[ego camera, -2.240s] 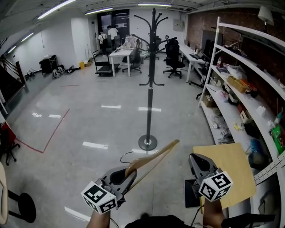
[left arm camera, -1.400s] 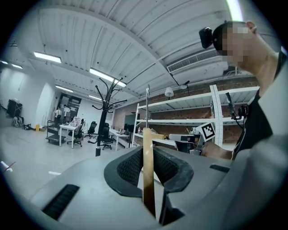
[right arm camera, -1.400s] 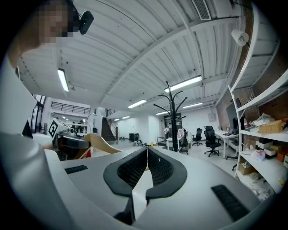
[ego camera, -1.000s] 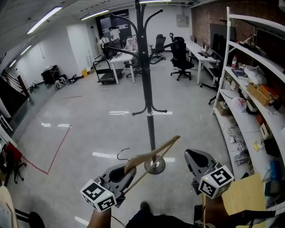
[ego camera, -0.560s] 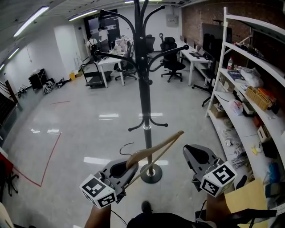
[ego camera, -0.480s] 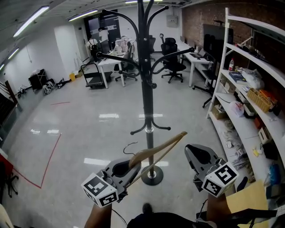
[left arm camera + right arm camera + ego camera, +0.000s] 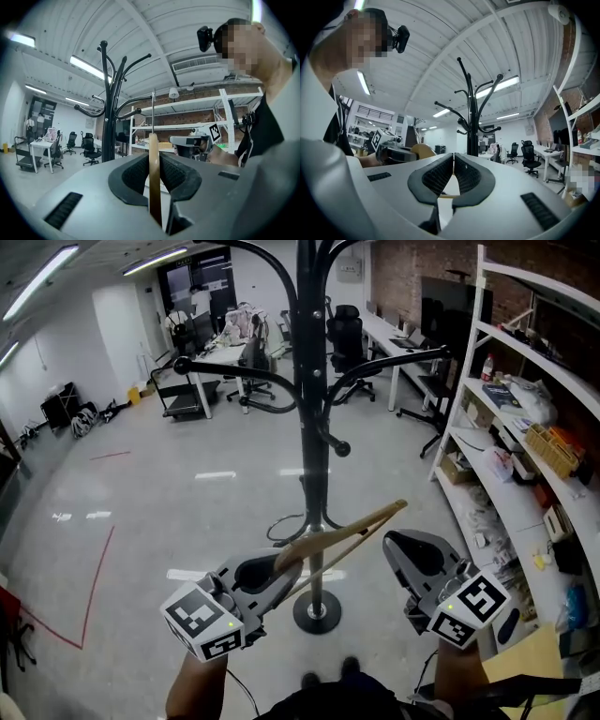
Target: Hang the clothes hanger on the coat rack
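No text, number or brand is legible; the left cube (image 7: 202,620) and right cube (image 7: 469,604) bear only square patterns.

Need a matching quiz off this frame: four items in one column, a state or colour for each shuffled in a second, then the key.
Column one
1. left gripper
2. right gripper
3. clothes hanger
4. coat rack

Column two
A. black, upright
B. fingers together, nothing between them
C. light wood
D. fingers shut on the clothes hanger

Pairs: 1-D, 2-B, 3-C, 4-A
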The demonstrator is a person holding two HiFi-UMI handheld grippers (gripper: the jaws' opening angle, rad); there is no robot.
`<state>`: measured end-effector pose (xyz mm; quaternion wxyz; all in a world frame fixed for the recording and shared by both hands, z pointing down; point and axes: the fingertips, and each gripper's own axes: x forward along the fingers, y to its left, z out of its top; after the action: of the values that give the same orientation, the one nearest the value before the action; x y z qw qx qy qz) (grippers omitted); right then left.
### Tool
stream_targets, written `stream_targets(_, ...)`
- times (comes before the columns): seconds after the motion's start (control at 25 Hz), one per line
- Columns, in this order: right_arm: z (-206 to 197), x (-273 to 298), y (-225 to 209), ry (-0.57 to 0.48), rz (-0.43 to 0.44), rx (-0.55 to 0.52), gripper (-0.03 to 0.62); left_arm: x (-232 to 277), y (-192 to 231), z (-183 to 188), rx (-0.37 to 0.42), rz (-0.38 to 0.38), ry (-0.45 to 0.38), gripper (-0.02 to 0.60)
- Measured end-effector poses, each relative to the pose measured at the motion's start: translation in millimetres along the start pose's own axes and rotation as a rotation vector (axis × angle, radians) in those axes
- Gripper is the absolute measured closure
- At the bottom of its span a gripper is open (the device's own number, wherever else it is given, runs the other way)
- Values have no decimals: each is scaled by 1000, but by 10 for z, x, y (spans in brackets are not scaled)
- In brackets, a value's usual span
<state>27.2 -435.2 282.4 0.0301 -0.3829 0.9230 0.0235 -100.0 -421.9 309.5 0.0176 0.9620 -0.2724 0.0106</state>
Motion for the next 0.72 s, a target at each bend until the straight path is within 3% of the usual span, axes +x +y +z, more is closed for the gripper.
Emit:
stream_targets(0.12, 78, 183, -202, -15, 42, 10, 585, 258, 177, 139, 4, -15, -1, 529)
stream_targets(0.28, 187, 382, -425, -20, 106, -26, 585, 518, 482, 243, -15, 21, -1, 529)
stream_targets(0.52, 163, 568, -685, -35, 139, -12, 585, 802, 752, 225, -23, 48, 34, 529)
stream_targets(0.72, 119, 713, -731, -27, 133, -4, 585, 888, 898, 227, -16, 19, 51, 529)
